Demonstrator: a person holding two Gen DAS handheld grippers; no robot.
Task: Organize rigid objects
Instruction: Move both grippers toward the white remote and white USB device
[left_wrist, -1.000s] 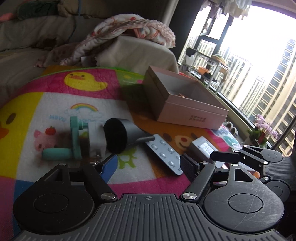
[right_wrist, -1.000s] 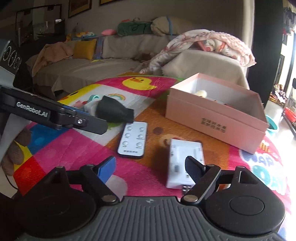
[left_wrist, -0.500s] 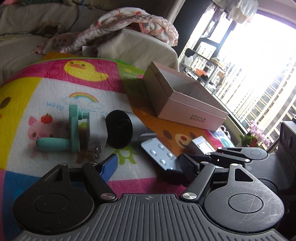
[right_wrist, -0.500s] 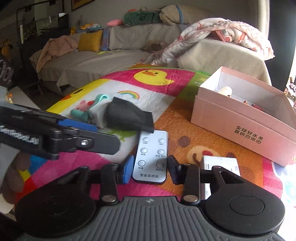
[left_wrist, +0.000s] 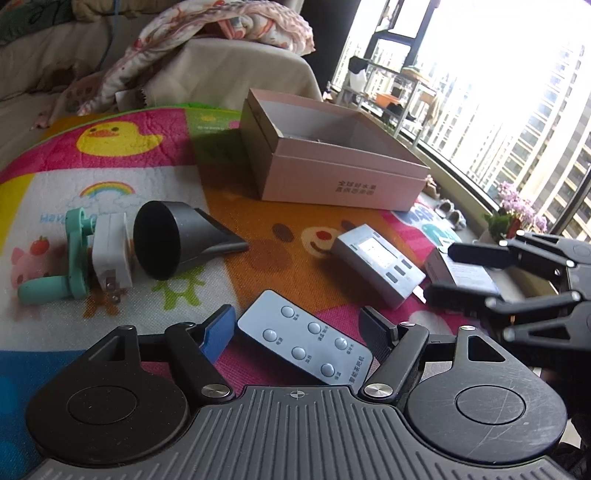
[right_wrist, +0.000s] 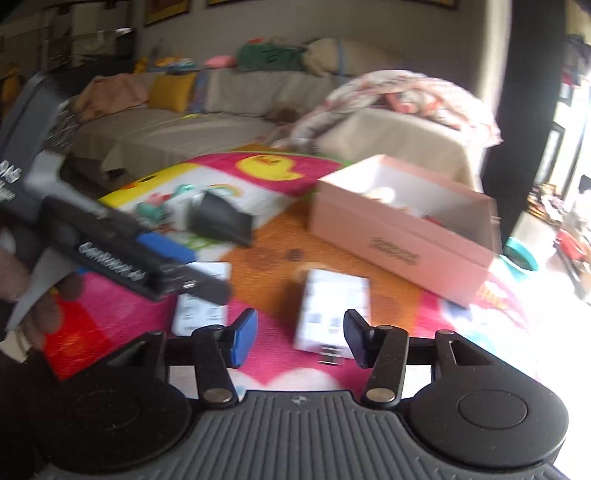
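Observation:
A grey remote (left_wrist: 306, 343) with round buttons lies on the play mat between the fingers of my left gripper (left_wrist: 297, 330), which is open; its pads do not press on it. To its right hovers my right gripper (left_wrist: 461, 275). In the blurred right wrist view my right gripper (right_wrist: 300, 336) has its jaws opening, with nothing gripped; a white device (right_wrist: 332, 310) lies on the mat just beyond them. The open pink box (left_wrist: 343, 177) (right_wrist: 399, 243) stands behind, with small items inside.
A grey nozzle (left_wrist: 177, 240), a white plug adapter (left_wrist: 110, 254) and a teal handle (left_wrist: 74, 266) lie at the left of the colourful mat (left_wrist: 258, 221). A grey device with a screen (left_wrist: 380, 262) sits right of centre. A sofa with a blanket (left_wrist: 221, 40) stands behind.
My left gripper has slid right until the remote sits between its fingers. My right gripper narrowed around the remote, then drew off to the right and widened over the white device.

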